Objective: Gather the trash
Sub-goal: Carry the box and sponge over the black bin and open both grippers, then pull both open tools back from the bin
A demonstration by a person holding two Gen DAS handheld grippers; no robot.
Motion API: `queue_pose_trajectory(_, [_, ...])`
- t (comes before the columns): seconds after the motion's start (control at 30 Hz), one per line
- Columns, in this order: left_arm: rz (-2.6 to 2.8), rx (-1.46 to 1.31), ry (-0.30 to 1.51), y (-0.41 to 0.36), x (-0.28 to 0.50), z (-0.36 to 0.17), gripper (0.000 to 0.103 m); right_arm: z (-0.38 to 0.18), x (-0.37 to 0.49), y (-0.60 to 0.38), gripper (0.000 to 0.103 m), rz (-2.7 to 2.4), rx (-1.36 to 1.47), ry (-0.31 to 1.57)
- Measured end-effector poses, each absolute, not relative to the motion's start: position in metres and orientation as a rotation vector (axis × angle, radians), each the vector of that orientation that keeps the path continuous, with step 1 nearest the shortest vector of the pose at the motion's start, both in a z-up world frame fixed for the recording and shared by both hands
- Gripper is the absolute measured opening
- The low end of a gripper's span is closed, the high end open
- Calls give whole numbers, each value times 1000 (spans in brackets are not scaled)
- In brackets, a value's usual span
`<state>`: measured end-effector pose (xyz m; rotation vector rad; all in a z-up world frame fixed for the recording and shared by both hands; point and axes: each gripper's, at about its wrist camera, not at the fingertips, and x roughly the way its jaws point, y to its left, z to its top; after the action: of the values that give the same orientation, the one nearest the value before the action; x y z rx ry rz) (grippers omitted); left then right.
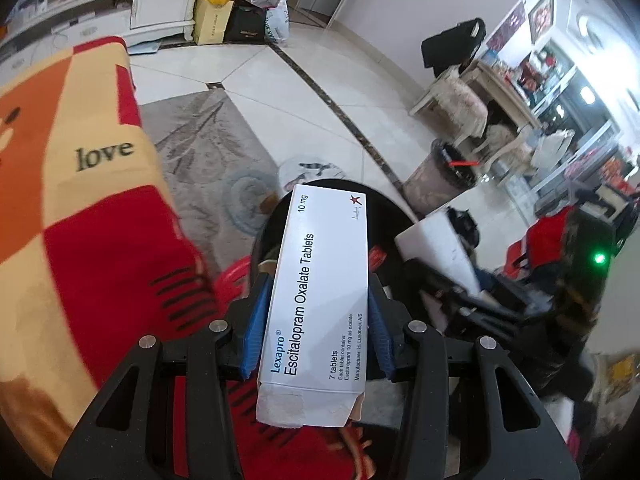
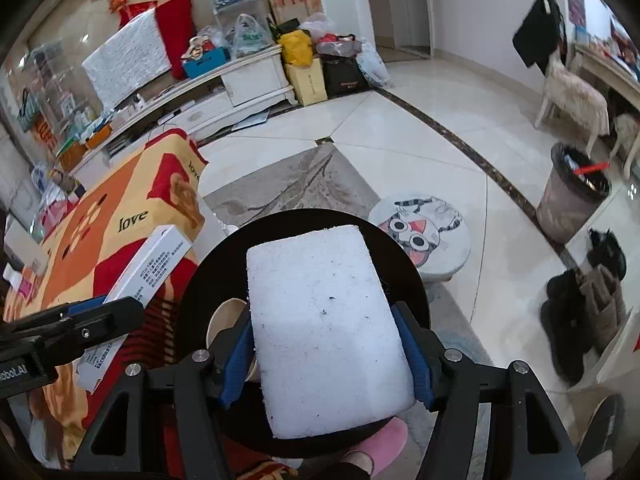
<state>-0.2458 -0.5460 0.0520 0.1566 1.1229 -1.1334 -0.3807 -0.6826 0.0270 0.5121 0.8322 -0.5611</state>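
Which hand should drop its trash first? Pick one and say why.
Right, probably. The right gripper holds the foam block squarely above the black bin. The left gripper holds the box nearer the bin's left rim, beside the blanket.

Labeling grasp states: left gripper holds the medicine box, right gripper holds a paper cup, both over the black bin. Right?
Not quite. The right gripper holds a white foam block, not a paper cup; the right wrist view shows it. A paper cup lies inside the black bin. The left gripper does hold the medicine box, both over the bin.
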Motion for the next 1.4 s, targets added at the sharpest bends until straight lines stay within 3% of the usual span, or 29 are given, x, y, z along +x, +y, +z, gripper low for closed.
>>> queue_pose_trajectory(0.07, [-1147, 128, 1134, -549, -244, 50, 49, 24, -380, -686, 68, -557, 539, 830])
queue_pose_trajectory(0.13, [-1157, 98, 1141, -550, -241, 51, 63, 20, -382, -689, 76, -543, 578, 831])
queue_pose_trajectory(0.83, [-939, 209, 944, -486, -258, 60, 63, 21, -381, -637, 76, -517, 507, 828])
queue_pose_trajectory(1.4, [-897, 165, 791, -415, -278, 91, 63, 70, -385, -573, 77, -523, 381, 715])
